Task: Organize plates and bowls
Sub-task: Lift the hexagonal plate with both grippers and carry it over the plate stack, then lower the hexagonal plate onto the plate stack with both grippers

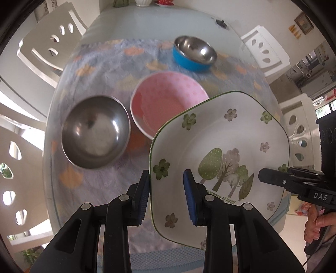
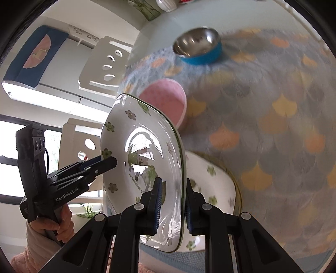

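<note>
A white plate with green flowers and trees hangs tilted above the table, held at two opposite rims. My left gripper is shut on its near-left rim, and my right gripper pinches the right rim. In the right wrist view the plate stands nearly edge-on, with the right gripper shut on its rim and the left gripper clamped on the far edge. A second floral plate lies on the table below. A pink bowl, a plain steel bowl and a blue-sided steel bowl stand beyond.
The round glass table covers a cloth with a scale pattern. White chairs ring it. A white vase and small items stand at the far edge. A person's hand grips the left handle.
</note>
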A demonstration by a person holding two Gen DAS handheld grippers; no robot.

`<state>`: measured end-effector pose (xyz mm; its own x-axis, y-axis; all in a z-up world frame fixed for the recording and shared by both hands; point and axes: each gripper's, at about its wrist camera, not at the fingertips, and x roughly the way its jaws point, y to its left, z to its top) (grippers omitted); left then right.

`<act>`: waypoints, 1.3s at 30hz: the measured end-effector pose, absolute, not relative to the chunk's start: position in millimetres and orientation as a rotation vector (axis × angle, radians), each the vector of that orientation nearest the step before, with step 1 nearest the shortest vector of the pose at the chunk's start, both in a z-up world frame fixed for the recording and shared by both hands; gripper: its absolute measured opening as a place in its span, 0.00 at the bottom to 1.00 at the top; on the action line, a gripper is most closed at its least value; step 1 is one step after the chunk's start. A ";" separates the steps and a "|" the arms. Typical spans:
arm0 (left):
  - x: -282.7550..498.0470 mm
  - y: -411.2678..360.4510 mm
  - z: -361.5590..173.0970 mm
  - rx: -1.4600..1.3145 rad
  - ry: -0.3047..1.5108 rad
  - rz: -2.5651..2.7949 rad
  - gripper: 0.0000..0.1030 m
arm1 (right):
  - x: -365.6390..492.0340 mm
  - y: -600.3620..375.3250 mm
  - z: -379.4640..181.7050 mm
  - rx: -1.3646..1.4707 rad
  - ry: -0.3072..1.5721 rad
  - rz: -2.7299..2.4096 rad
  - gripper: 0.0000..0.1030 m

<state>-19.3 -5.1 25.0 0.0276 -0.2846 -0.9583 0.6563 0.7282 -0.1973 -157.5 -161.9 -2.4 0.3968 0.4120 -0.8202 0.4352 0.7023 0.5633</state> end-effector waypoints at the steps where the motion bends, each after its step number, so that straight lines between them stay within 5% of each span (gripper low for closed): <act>1: -22.9 -5.4 21.9 0.349 1.368 -0.748 0.27 | -160.2 -161.0 -5.5 0.849 1.208 -0.017 0.18; 39: -63.7 -31.3 -37.0 0.533 1.427 -0.732 0.27 | -186.8 -144.4 -89.5 0.949 1.422 -0.128 0.19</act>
